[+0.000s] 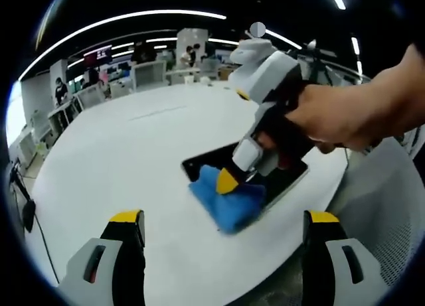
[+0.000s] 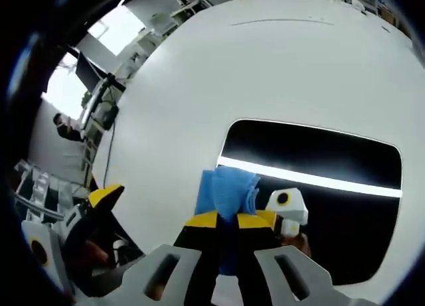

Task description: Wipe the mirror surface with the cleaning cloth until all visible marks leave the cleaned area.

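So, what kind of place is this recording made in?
Probably a large open-plan office or lab: long ceiling light strips, rows of desks with people in the background, and a big white table holding the mirror.

The left gripper view hangs back low over the round white table [image 1: 119, 160], facing across it toward the room. The right gripper view sits close above the dark rectangular mirror [image 2: 319, 180], angled steeply down. Both share the mirror, the blue cleaning cloth [image 1: 229, 203] and the white tabletop.
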A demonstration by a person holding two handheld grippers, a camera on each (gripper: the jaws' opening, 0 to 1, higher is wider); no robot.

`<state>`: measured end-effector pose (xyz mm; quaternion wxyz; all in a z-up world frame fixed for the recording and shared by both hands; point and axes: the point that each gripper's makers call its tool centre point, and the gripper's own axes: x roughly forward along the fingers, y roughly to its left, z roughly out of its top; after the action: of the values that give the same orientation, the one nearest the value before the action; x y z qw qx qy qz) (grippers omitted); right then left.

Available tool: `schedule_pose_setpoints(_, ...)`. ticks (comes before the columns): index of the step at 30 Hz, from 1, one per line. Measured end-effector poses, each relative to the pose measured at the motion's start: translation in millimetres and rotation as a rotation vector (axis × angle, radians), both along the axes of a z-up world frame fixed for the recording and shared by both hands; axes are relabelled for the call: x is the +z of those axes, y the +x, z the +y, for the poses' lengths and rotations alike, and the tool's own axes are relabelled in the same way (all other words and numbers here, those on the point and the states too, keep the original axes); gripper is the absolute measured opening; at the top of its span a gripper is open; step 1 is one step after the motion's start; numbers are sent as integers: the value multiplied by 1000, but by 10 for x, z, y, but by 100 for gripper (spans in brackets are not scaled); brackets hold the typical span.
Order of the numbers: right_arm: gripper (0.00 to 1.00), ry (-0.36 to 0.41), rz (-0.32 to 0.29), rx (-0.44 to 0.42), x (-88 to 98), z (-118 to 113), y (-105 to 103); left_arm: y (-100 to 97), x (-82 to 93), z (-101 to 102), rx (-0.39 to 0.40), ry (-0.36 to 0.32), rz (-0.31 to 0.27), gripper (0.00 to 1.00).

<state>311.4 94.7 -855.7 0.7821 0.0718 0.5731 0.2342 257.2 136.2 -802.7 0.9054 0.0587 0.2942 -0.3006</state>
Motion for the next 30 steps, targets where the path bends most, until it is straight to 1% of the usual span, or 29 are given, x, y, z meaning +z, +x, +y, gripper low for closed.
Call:
schedule_pose_setpoints(6,2,0,1,-12,2,4,71,-6,-12,1,-2,1,6,100)
schedule_pose_setpoints(8,2,0,-1,-16,-3,5,114,-24,-32,-3,-10,9,16,100)
schedule_pose_setpoints(11,2,-2,-3,-27,-8,-3,200,-34,-32,-17,-19,5,16,100)
schedule_pose_setpoints(15,2,-5,-4,-24,-14,-3,284,-21,-30,-3,-9,-1,15,100)
schedule_pose_setpoints(18,2,-13,-6,-23,-23,-2,359,-31,-31,-15,-18,6,14,100)
schedule_pose_setpoints(30,2,-32,6,-12,-26,5,500,-23,-34,-5,-12,7,15,100)
